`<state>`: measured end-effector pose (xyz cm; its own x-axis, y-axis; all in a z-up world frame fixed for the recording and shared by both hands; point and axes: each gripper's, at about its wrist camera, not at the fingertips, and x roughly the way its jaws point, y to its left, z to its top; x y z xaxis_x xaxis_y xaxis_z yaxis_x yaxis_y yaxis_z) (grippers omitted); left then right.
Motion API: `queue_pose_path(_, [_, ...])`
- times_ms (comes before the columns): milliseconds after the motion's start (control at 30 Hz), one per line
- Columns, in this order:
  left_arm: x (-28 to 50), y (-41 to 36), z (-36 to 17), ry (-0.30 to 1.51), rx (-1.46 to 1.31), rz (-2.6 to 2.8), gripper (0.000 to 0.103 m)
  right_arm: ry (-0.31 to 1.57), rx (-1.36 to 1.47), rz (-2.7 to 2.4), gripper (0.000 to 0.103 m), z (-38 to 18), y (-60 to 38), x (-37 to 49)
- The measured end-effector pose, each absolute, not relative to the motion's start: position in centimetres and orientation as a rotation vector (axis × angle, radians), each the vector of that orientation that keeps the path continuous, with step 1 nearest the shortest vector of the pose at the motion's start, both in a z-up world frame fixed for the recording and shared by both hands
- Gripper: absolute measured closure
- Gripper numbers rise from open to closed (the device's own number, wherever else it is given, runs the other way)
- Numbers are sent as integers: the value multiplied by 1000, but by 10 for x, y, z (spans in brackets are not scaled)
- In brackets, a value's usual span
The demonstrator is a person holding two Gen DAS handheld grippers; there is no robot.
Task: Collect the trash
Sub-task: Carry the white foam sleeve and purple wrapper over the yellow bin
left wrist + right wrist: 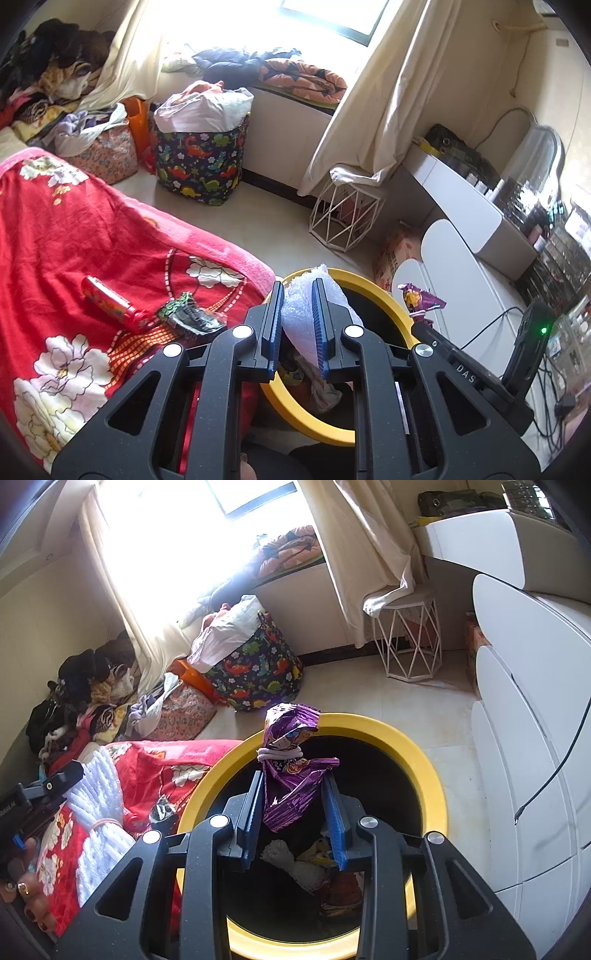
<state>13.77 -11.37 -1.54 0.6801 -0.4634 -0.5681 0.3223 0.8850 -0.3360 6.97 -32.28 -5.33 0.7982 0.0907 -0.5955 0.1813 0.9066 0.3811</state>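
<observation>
My left gripper (pixel 298 291) is shut on a white bubble-wrap piece (pixel 306 314) and holds it over the near rim of the yellow-rimmed black bin (pixel 373 286). My right gripper (pixel 293 781) is shut on a crumpled purple snack wrapper (pixel 288 771) tied with a white band, held above the bin's opening (pixel 369 723). The wrapper also shows in the left wrist view (pixel 419 299). Several wrappers and a white wad (pixel 291 860) lie in the bin. A red tube (pixel 110 304) and a dark green wrapper (pixel 192 319) lie on the red blanket.
The red floral blanket (pixel 74 236) covers the bed on the left. A dinosaur-print basket (pixel 201 162), a white wire stool (pixel 345 214) and a white desk with chair (pixel 461 258) stand around the floor. Cables (pixel 546 406) hang at the right.
</observation>
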Motion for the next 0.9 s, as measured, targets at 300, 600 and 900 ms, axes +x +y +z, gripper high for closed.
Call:
queue_pose_path(300, [141,-137,-23,705,-158,-471,93,637,442,-84,73,-50,-331,68])
queue_pose_path(600, [152,-159,-33,726,-95,-482,93,630,440,-106,72,-48,-338,68])
queue_pose_path(900, [166,-179,-46,770,-54,-497,92,632,446,-108,71,-50,-340,68])
